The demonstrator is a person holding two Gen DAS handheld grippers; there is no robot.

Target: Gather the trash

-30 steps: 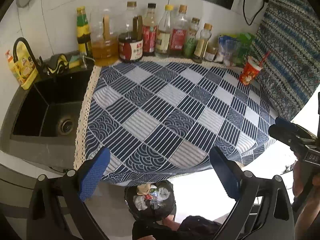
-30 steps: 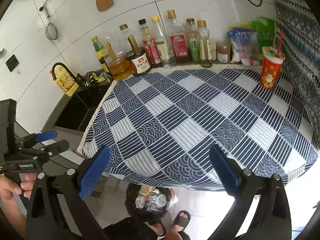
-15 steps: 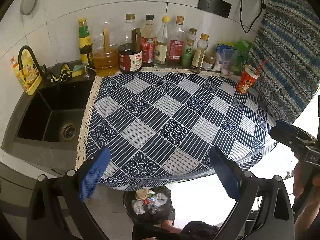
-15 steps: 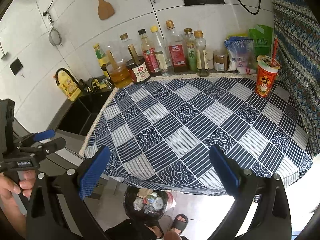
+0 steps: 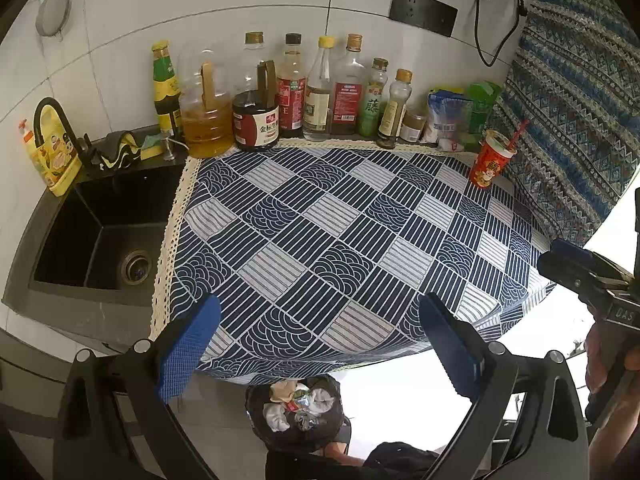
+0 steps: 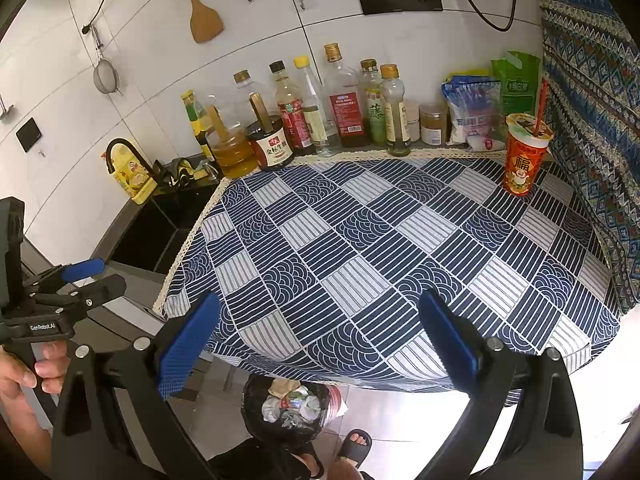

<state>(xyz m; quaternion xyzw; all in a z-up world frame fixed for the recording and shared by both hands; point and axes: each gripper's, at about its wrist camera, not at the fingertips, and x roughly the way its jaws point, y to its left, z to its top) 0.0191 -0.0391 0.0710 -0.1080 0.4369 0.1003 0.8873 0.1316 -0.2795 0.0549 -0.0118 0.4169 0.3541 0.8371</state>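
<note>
Nearest, the left gripper point(image 5: 318, 344) hangs with its blue pads spread wide and nothing between them; the right gripper point(image 6: 318, 342) is just as wide apart and bare. Each wrist view catches the other tool at its edge, partly cut off by the frame, with a hand point(image 6: 24, 368) wrapped on the handle.

Below, on the floor just past the counter's front edge, stands a black-lined trash bin point(image 5: 296, 412) — crumpled paper and wrappers show inside, though the separate pieces are hard to make out. A sandalled foot point(image 6: 354, 442) sits beside it.

Further on, the blue patterned cloth point(image 5: 340, 240) covers the counter, its near edge drooping out of sight. At its far right corner stands a red paper cup point(image 6: 522, 158) with a straw, upright, near the hanging patterned fabric. To the left lies the dark sink point(image 5: 100, 236). Against the tiled wall — a row of bottles point(image 5: 292, 92), with their small labels unreadable.
</note>
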